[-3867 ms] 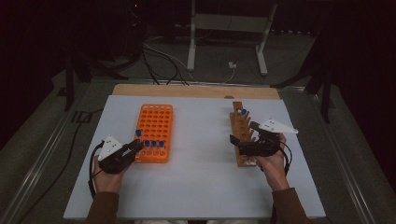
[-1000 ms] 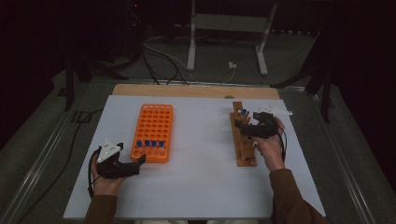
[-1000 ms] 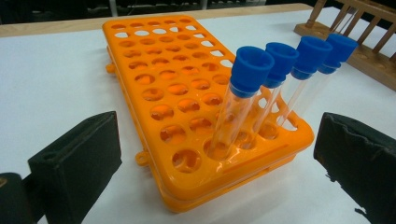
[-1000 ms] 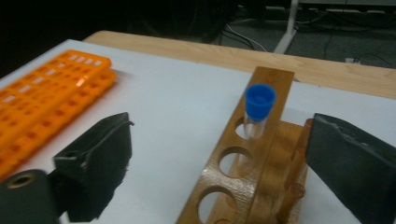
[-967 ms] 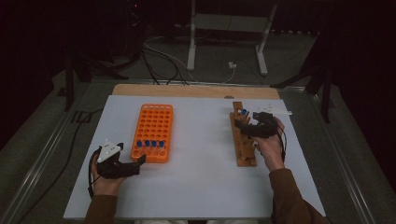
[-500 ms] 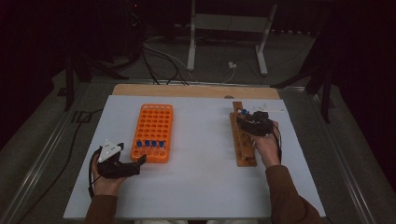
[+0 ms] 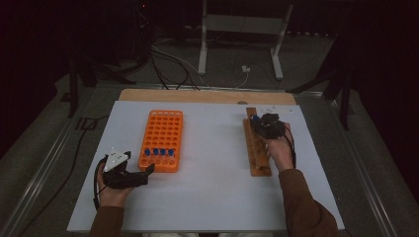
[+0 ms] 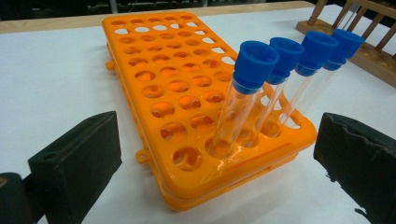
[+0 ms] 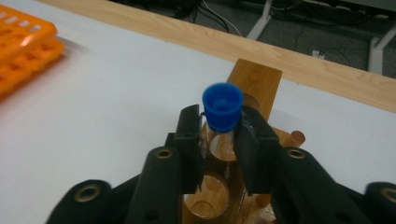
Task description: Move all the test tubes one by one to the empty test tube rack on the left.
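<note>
Tube: a blue-capped tube (image 9: 222,112) stands in the far end of the wooden rack (image 7: 258,148), upright for a lift.
Right claw (image 9: 220,140): jaws just closed, clamped below the cap.
Left claw (image 8: 219,163): apart, beside the orange rack (image 8: 187,93) holding four tubes.
Bench (image 7: 212,197): white sheet, wooden far edge.
Room: dark, cables on floor.

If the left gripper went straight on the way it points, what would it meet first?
Most likely the near end of the orange tube rack, with its blue-capped test tubes just behind. The left gripper stands open, short of it.
</note>
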`<state>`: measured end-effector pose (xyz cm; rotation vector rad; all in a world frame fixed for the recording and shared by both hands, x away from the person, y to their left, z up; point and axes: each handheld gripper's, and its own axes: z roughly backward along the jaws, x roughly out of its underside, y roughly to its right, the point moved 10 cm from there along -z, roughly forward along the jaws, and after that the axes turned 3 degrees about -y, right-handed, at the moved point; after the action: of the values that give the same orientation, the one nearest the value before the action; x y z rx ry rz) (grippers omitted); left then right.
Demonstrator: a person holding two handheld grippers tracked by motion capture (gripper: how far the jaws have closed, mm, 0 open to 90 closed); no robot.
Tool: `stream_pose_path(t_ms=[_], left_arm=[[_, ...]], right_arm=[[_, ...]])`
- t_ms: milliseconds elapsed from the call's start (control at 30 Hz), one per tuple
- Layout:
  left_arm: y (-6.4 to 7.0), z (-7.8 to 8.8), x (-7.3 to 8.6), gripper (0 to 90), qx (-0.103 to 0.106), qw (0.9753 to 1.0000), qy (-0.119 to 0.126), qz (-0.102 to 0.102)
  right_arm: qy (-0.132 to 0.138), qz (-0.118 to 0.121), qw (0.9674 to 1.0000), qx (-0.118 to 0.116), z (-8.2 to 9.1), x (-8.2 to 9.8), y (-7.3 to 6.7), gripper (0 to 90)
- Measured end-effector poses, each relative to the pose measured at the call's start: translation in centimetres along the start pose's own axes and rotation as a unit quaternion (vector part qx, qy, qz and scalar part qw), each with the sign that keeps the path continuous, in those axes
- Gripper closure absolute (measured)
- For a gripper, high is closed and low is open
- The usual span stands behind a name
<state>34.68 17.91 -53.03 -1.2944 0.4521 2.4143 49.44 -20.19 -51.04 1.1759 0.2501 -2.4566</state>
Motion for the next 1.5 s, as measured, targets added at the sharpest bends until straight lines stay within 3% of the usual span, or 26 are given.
stream_pose_path(t_ms=[300,533,1233,1500], left_arm=[[0.1,0.0,0.0,1.7,0.002,1.0,0.001,-0.001],[0.1,0.1,-0.1,1.7,0.0,1.0,0.003,0.001],[0.3,0.5,-0.6,1.7,0.011,0.9999,0.007,0.003],[1.1,1.5,-2.2,1.7,0.013,0.9994,0.031,-0.009]], right_arm=[[-0.002,-0.005,1.0,0.007,-0.4,-0.1,0.3,76.4],[0.012,-0.018,0.9998,-0.001,0.1,-0.4,0.4,76.9],[0.074,-0.005,0.9972,-0.007,5.4,-3.5,0.5,77.0],[0.074,0.019,0.9967,-0.026,6.4,-3.9,-1.2,77.0]])
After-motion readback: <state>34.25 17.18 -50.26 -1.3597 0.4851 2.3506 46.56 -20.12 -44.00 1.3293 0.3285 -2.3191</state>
